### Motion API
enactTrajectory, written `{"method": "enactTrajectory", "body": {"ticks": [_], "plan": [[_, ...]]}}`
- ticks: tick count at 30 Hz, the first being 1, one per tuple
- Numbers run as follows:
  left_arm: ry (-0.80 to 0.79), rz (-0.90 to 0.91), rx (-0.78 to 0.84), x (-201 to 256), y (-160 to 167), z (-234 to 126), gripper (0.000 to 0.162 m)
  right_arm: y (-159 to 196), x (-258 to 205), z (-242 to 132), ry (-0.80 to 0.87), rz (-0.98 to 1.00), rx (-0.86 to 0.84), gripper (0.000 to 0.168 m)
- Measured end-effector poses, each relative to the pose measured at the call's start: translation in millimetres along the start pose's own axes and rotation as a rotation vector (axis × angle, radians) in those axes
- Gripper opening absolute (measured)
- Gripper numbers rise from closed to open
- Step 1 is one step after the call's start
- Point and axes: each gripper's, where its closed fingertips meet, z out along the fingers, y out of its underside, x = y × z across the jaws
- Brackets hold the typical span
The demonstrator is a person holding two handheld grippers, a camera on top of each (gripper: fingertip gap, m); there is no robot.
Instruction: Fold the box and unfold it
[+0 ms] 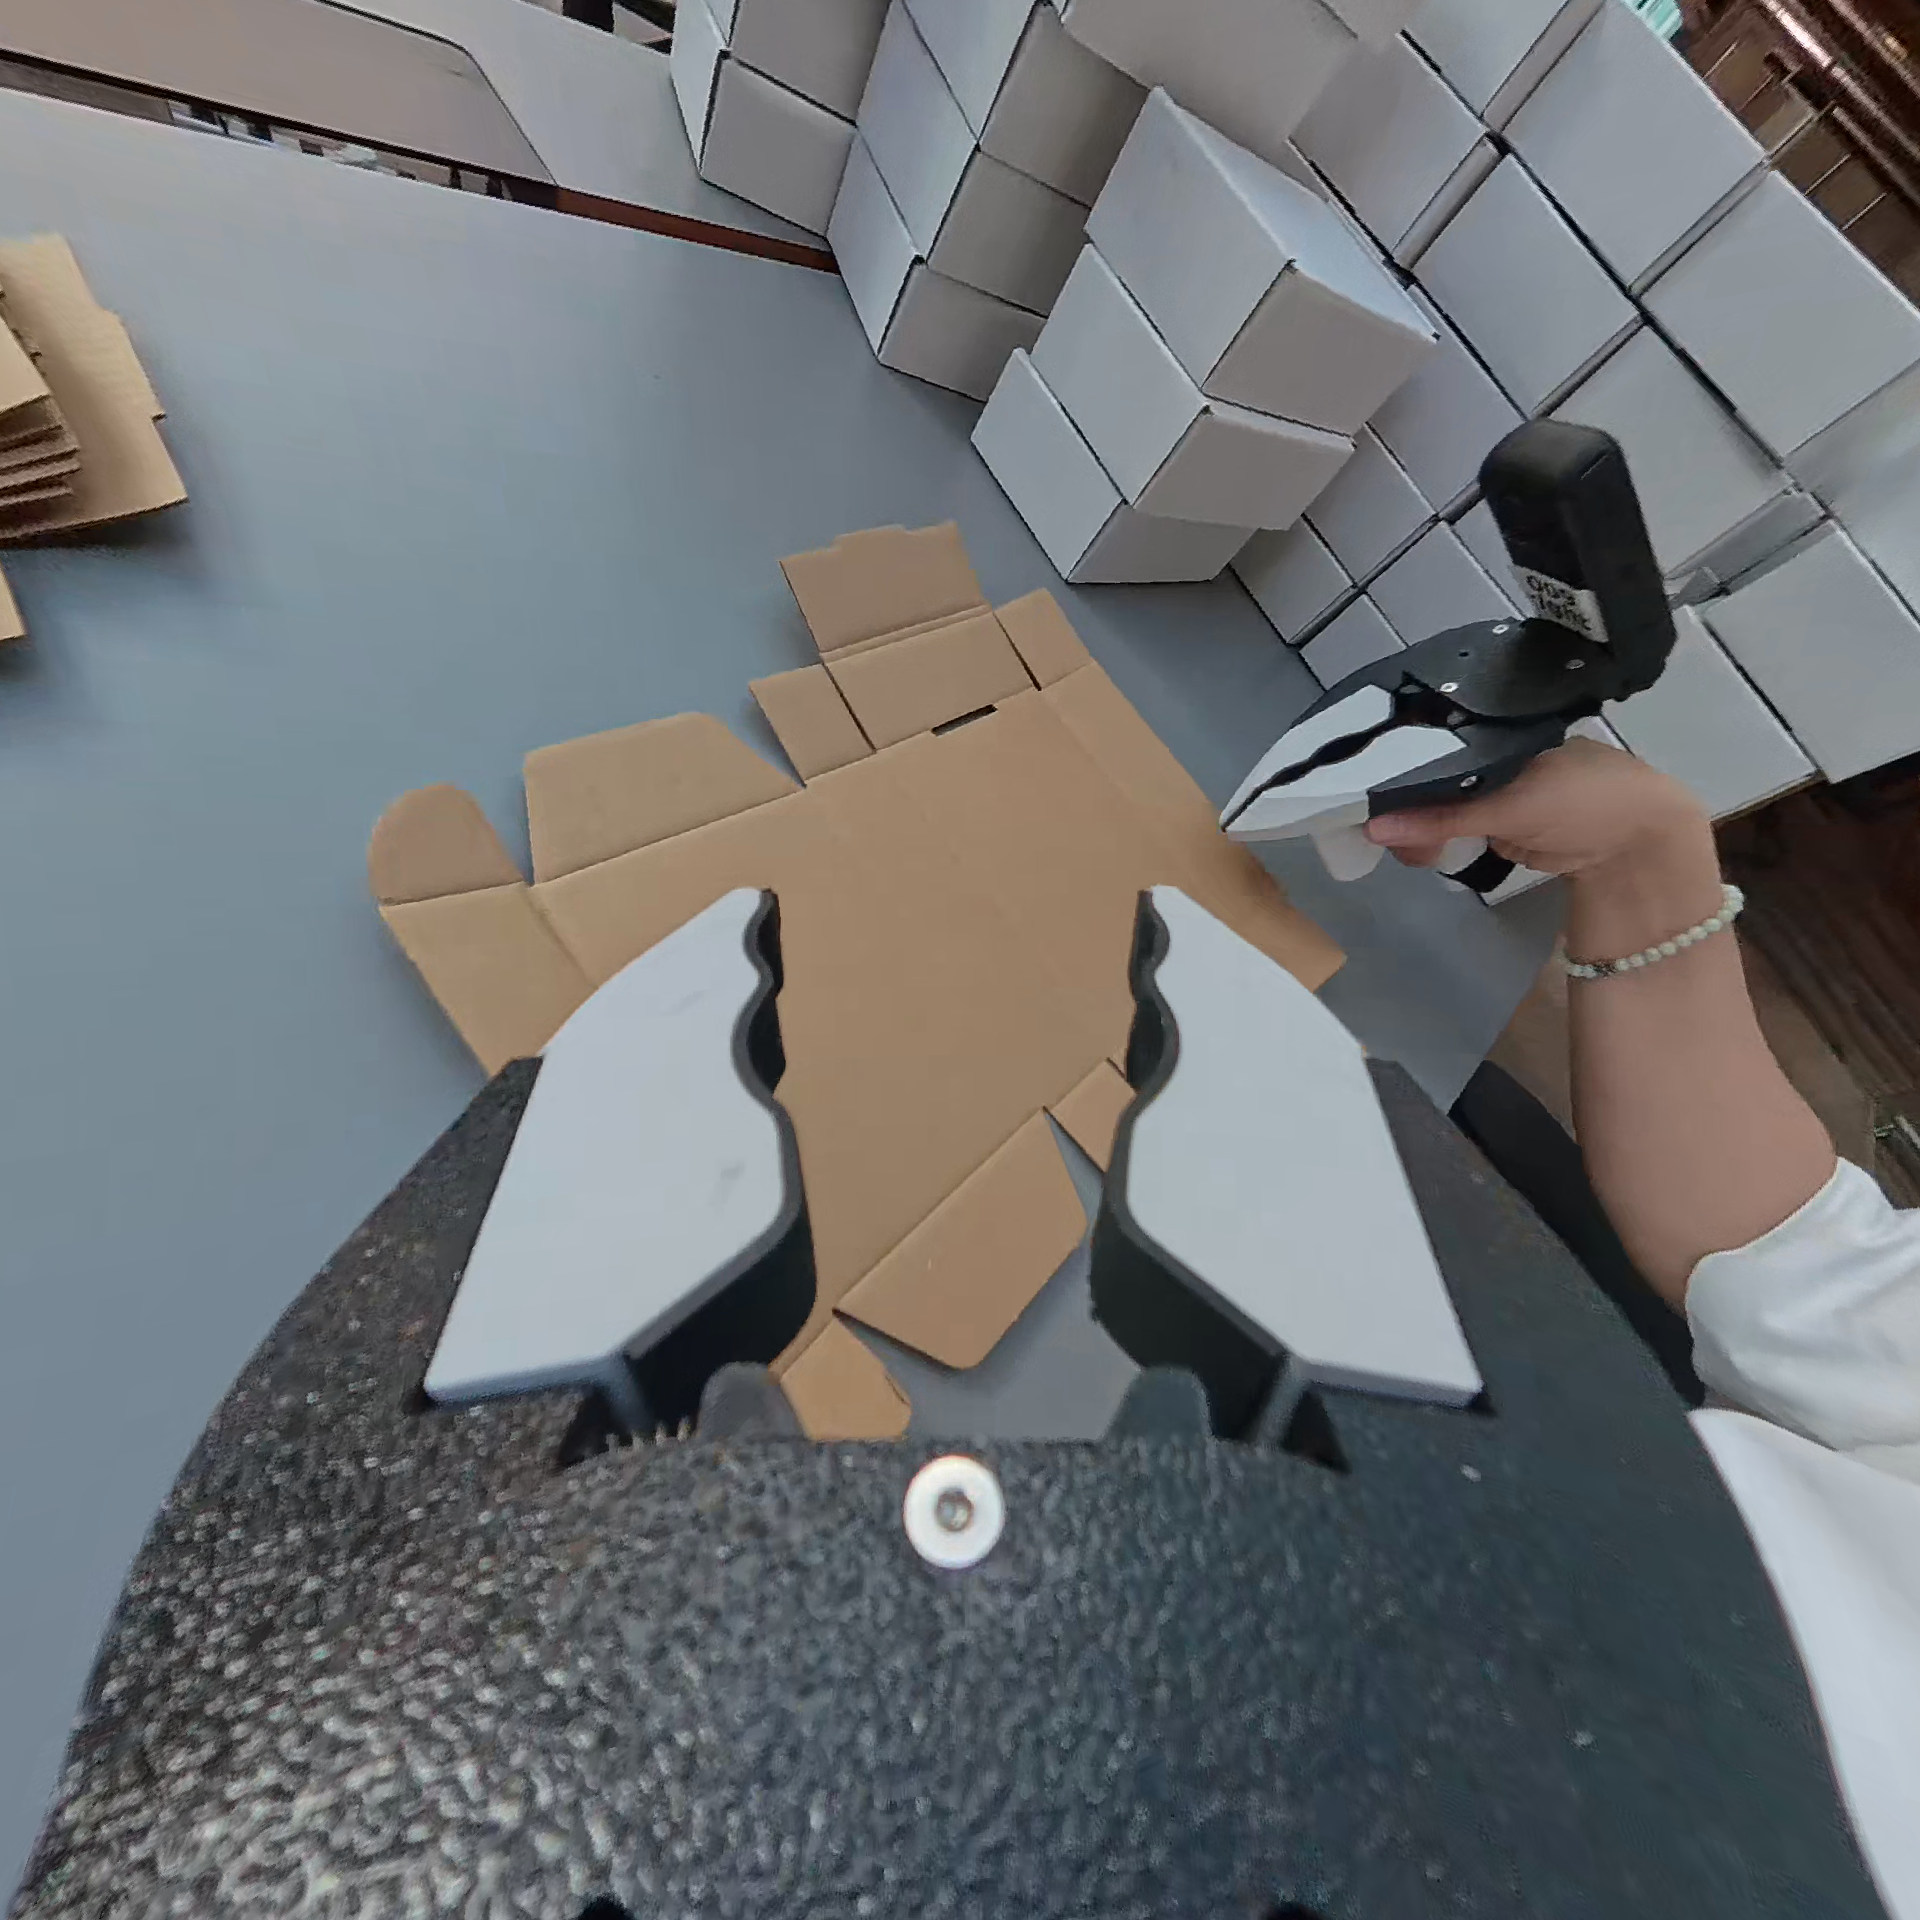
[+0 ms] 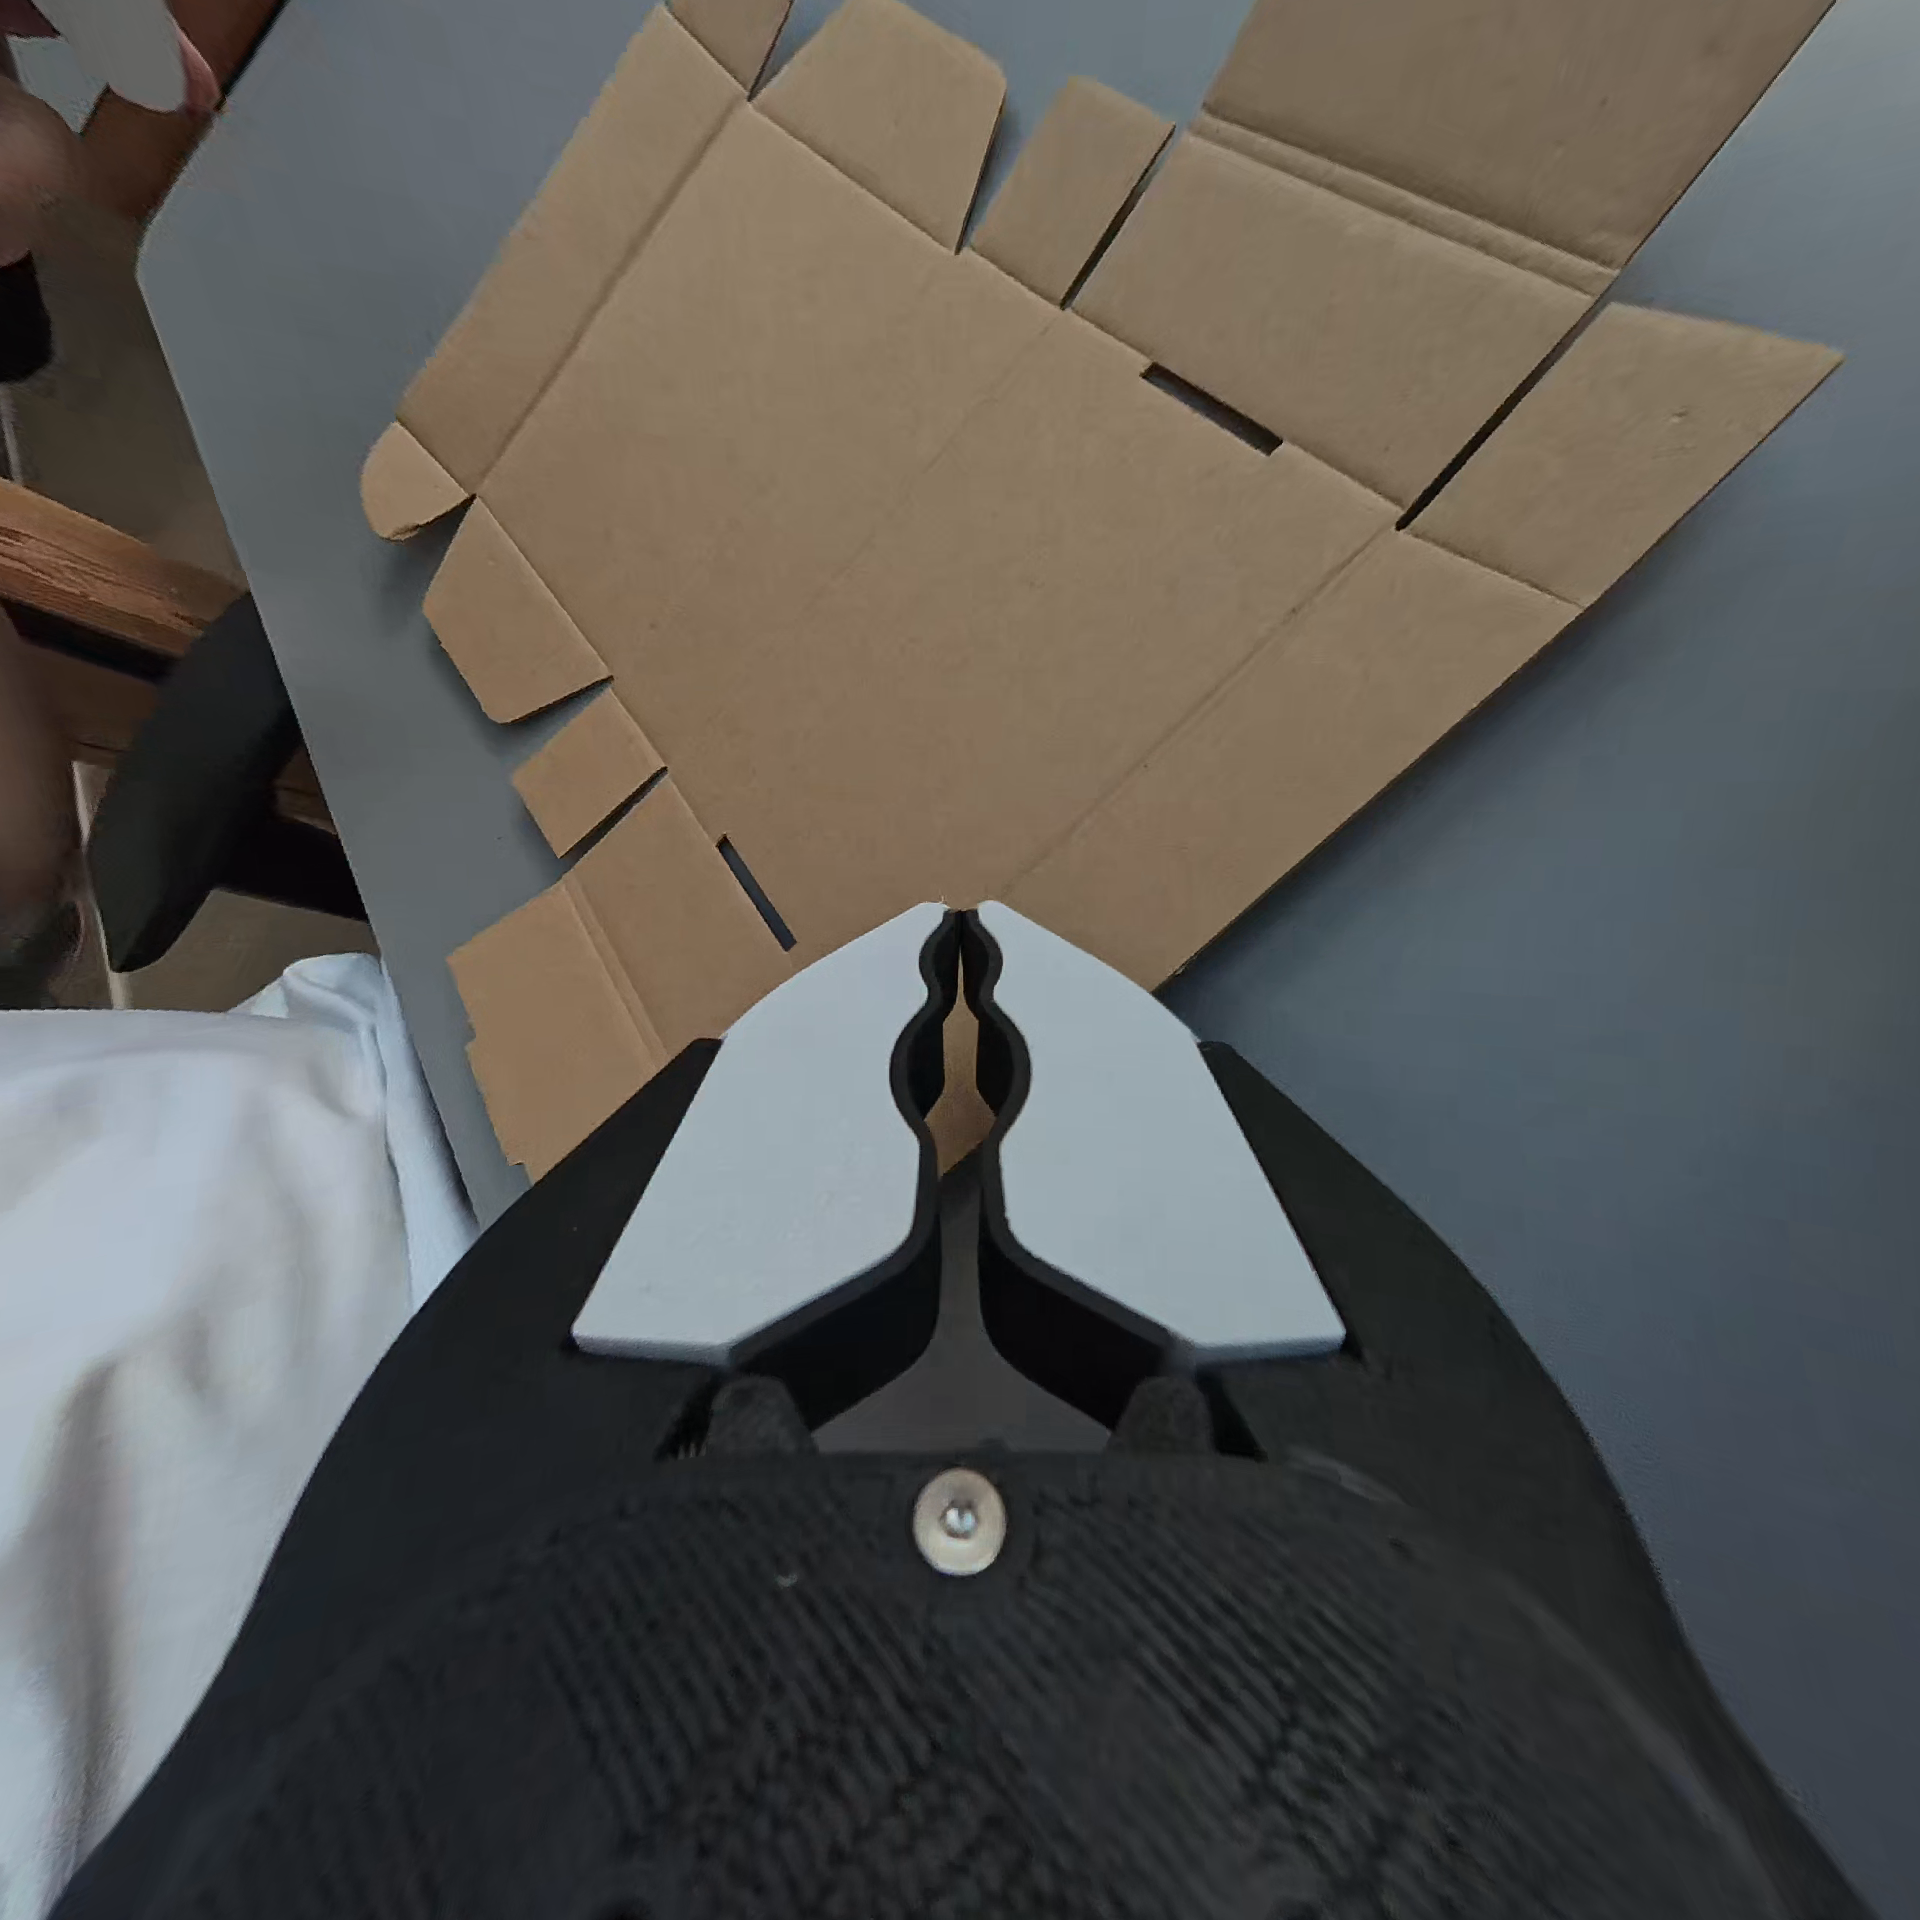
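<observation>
The cardboard box (image 1: 914, 914) lay fully flat, brown side up, on the grey counter (image 1: 364, 436), near the edge closest to the person, with every flap spread out and none raised. Judged from that, either the folding step had not begun or the box was already back to flat; the pictures alone could not say which. The left hand-held gripper (image 1: 956, 914) hovered over the near part of the sheet with its jaws spread wide and nothing between them. The right hand-held gripper (image 2: 961, 914) had its jaws closed tip to tip, empty, just above the sheet's edge on the person's right; no cardboard sat between the tips. If folding was next, the move would call for catching one side panel along its crease and lifting it, while the other gripper pinned the centre panel so the sheet would not slide on the smooth counter. The left wrist view alone showed the stack of white boxes (image 1: 1299, 312) along the far right edge of the counter, a pile of flat brown cardboard (image 1: 73, 416) at the far left edge, and the person's hand (image 1: 1558, 821) on the right gripper. The right wrist view alone showed the slots (image 2: 1210, 407) and crease lines in the sheet clearly, and a white sleeve (image 2: 187, 1247) at the counter's near edge.
</observation>
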Motion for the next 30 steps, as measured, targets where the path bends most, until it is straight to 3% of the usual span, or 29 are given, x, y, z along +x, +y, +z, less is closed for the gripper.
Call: {"method": "enactTrajectory", "body": {"ticks": [1,8,12,17,24,28,30], "plan": [[0.013,-0.020,0.005,-2.1,-1.1,-2.6,0.064,4.2,6.6,3.0,0.030,0.005,-0.027,0.000],[-0.139,-0.073,-0.146,-51.1,9.3,-15.3,0.078,19.7,25.0,12.8,0.188,-0.060,-0.154,0.000],[-0.123,-0.119,-0.281,-61.4,23.0,-16.6,0.079,21.0,26.2,13.8,0.260,-0.124,-0.185,0.000],[-0.021,-0.285,-0.476,-61.5,54.5,-13.3,0.079,20.8,26.4,13.9,0.250,-0.109,-0.165,0.000],[0.181,-0.472,-0.595,-31.2,86.6,8.4,0.078,20.2,26.4,13.9,0.208,-0.085,-0.129,0.000],[0.306,-0.556,-0.585,-12.0,91.1,25.1,0.066,19.8,26.1,13.8,0.168,-0.069,-0.113,0.000],[0.354,-0.574,-0.581,-3.4,94.6,31.6,0.050,19.6,25.9,13.8,0.154,-0.069,-0.107,0.000]]}}
